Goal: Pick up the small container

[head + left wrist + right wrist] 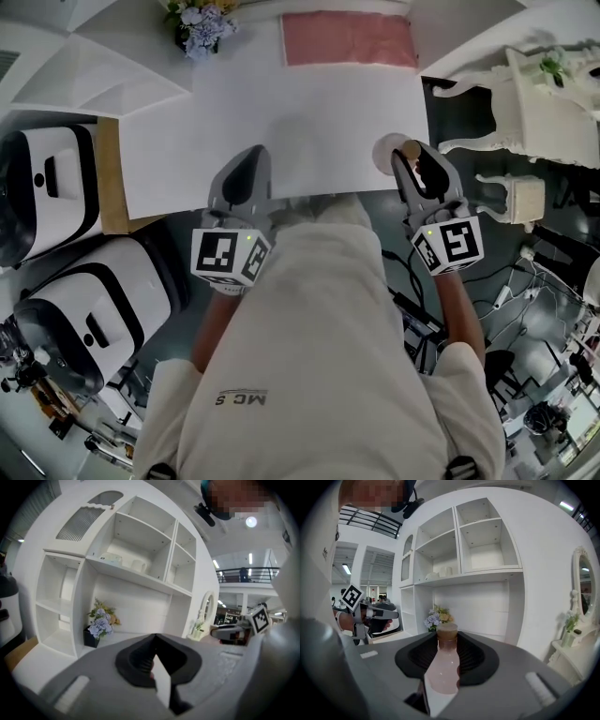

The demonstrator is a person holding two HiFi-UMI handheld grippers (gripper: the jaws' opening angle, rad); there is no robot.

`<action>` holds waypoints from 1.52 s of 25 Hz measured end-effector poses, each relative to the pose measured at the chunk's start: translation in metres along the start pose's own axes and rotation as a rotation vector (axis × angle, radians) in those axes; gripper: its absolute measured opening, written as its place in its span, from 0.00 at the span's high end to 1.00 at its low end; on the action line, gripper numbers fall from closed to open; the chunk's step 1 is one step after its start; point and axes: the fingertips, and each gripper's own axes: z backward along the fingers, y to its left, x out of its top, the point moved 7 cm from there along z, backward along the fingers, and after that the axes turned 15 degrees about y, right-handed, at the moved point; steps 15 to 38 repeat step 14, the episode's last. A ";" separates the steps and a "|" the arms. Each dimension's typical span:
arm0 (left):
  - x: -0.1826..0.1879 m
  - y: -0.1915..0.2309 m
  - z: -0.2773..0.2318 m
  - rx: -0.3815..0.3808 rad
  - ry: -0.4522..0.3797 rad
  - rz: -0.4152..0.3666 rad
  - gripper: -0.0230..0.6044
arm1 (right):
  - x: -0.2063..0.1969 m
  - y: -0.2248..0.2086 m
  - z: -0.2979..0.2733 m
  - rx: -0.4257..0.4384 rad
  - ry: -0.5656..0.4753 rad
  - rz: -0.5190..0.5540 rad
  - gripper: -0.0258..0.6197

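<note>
Closest to the head camera is the beige shirt (pixel 328 356) of the person carrying both tools, and it fills the near middle of that view. Just beyond it I see the 2 grippers held side by side over the near edge of the white table (pixel 309 122). On the left gripper (pixel 251 155) the jaws are closed tip to tip, and I see nothing gripped in them. On the right gripper (pixel 417 155) the black pads (pixel 473 658) are clamped on the small container (pixel 443 667), a pale pink bottle with a tan cap (pixel 446 631). It stands upright between the jaws with the cap poking above them, at the table's near right corner. I cannot tell whether its base touches the table. At the far side of the table lies a pink cloth (pixel 347 39), and to its left is a bunch of flowers (pixel 199 23). Behind these, the gripper views show a white shelf unit (pixel 478 576). Left of the table stand 2 white and black machines, 1 farther (pixel 47 187) and 1 nearer (pixel 84 319). To the right stands white ornate furniture (pixel 534 103)
</note>
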 end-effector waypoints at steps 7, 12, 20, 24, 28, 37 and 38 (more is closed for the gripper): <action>-0.001 -0.007 0.002 -0.010 -0.005 -0.011 0.96 | -0.001 0.000 0.006 -0.006 -0.013 0.008 0.76; -0.003 -0.011 0.003 -0.019 -0.004 -0.012 0.96 | -0.002 0.003 0.008 -0.003 -0.011 0.015 0.76; -0.003 -0.011 0.004 -0.023 -0.002 -0.011 0.96 | -0.002 0.005 0.008 -0.005 -0.007 0.020 0.76; -0.003 -0.011 0.004 -0.023 -0.002 -0.011 0.96 | -0.002 0.005 0.008 -0.005 -0.007 0.020 0.76; -0.003 -0.011 0.004 -0.023 -0.002 -0.011 0.96 | -0.002 0.005 0.008 -0.005 -0.007 0.020 0.76; -0.003 -0.011 0.004 -0.023 -0.002 -0.011 0.96 | -0.002 0.005 0.008 -0.005 -0.007 0.020 0.76; -0.003 -0.011 0.004 -0.023 -0.002 -0.011 0.96 | -0.002 0.005 0.008 -0.005 -0.007 0.020 0.76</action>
